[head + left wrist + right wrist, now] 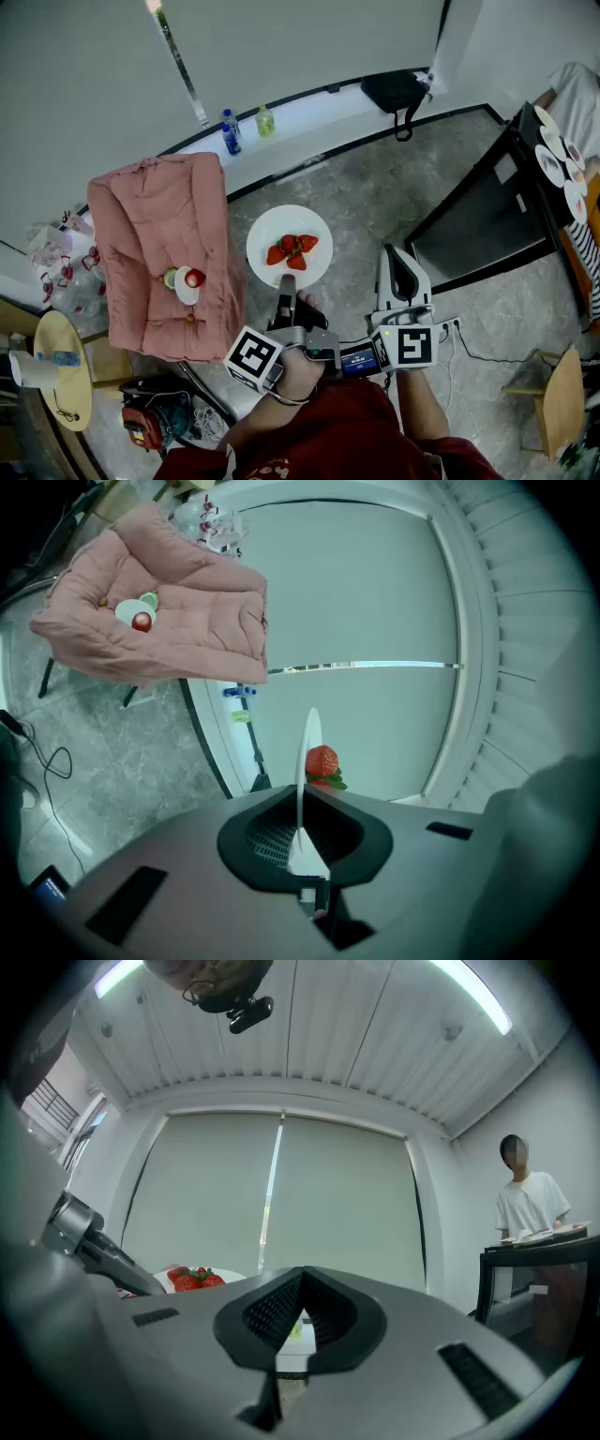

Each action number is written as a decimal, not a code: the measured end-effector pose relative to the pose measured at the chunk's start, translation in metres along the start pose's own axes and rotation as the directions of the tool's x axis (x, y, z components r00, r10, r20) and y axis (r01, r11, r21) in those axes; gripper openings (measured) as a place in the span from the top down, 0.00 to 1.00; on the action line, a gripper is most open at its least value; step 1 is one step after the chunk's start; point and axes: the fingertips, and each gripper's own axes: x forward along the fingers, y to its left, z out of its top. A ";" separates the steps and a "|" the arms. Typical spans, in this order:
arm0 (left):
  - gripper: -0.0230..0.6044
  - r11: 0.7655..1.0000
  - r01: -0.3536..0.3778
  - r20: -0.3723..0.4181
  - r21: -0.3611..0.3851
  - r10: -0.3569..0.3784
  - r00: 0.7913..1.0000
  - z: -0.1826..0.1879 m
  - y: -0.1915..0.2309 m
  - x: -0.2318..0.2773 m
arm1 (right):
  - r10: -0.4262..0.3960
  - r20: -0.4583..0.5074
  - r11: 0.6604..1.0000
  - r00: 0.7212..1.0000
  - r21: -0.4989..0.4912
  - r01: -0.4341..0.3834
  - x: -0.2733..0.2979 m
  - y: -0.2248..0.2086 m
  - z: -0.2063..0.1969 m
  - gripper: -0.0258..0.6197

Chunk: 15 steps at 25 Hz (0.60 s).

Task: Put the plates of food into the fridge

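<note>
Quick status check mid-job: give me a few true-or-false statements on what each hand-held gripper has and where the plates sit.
The left hand-held gripper is shut on the rim of the strawberry plate. True.
The right hand-held gripper holds a plate. False: its jaws are together on nothing.
A small plate rests on the pink cushion. True.
The black table is bare. False: several plates sit on it.

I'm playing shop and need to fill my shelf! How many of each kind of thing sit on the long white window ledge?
Bottles: 2 (blue bottle, green bottle)
Bags: 1 (black bag)
Total: 3
</note>
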 end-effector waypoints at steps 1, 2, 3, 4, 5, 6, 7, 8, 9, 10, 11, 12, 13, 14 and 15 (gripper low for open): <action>0.94 1.000 0.000 0.000 0.001 0.000 1.000 0.000 0.000 0.000 | 0.000 0.000 1.000 1.000 -0.001 0.000 0.000 0.000 0.000 0.94; 0.94 1.000 0.001 0.000 0.002 -0.001 1.000 -0.001 0.000 0.000 | 0.001 0.001 1.000 1.000 -0.001 -0.001 0.000 -0.001 0.000 0.94; 0.94 1.000 0.002 0.000 0.004 -0.002 1.000 -0.001 -0.001 0.000 | 0.001 0.002 1.000 1.000 -0.001 -0.001 0.000 -0.001 0.000 0.94; 0.94 1.000 0.003 0.000 0.006 -0.003 1.000 -0.002 -0.001 0.000 | 0.001 0.003 1.000 1.000 -0.001 -0.001 0.000 -0.001 0.000 0.94; 0.94 1.000 0.004 0.000 0.007 -0.004 1.000 -0.002 -0.001 0.000 | 0.001 0.005 1.000 1.000 -0.001 -0.001 -0.001 -0.001 0.000 0.94; 0.94 1.000 0.005 -0.001 0.007 -0.005 1.000 -0.003 -0.002 -0.001 | 0.000 0.006 1.000 1.000 0.000 0.000 -0.002 -0.002 0.000 0.94; 0.94 1.000 0.005 -0.001 0.007 -0.005 1.000 -0.005 -0.001 -0.002 | 0.000 0.007 1.000 1.000 0.000 0.000 -0.003 -0.003 0.000 0.94; 0.94 1.000 0.004 -0.001 0.007 -0.004 1.000 -0.007 -0.001 -0.002 | 0.000 0.008 1.000 1.000 0.001 0.000 -0.004 -0.004 0.000 0.94; 0.94 1.000 0.001 -0.001 0.007 -0.001 1.000 -0.009 0.000 -0.002 | 0.000 0.007 1.000 1.000 0.003 0.000 -0.005 -0.006 -0.001 0.94; 0.94 1.000 -0.001 -0.001 0.007 0.001 1.000 -0.011 0.000 -0.001 | -0.001 0.006 1.000 1.000 0.006 0.000 -0.006 -0.009 -0.001 0.94; 0.94 1.000 -0.004 -0.001 0.007 0.004 1.000 -0.014 0.000 -0.001 | -0.001 0.005 1.000 1.000 0.009 0.001 -0.006 -0.012 -0.002 0.94; 0.94 1.000 -0.007 0.000 0.007 0.007 1.000 -0.017 0.000 0.000 | -0.001 0.005 1.000 1.000 0.012 0.001 -0.007 -0.015 -0.002 0.94; 0.94 1.000 -0.009 0.001 0.007 0.009 1.000 -0.021 0.000 0.001 | -0.002 0.003 1.000 1.000 0.013 0.002 -0.008 -0.019 -0.003 0.94; 0.94 1.000 -0.011 0.002 0.006 0.011 1.000 -0.024 0.001 0.001 | -0.002 0.002 1.000 1.000 0.015 0.002 -0.009 -0.022 -0.003 0.94; 0.94 1.000 -0.013 0.002 0.006 0.013 1.000 -0.028 0.001 0.002 | -0.002 0.001 1.000 1.000 0.018 0.002 -0.011 -0.026 -0.005 0.94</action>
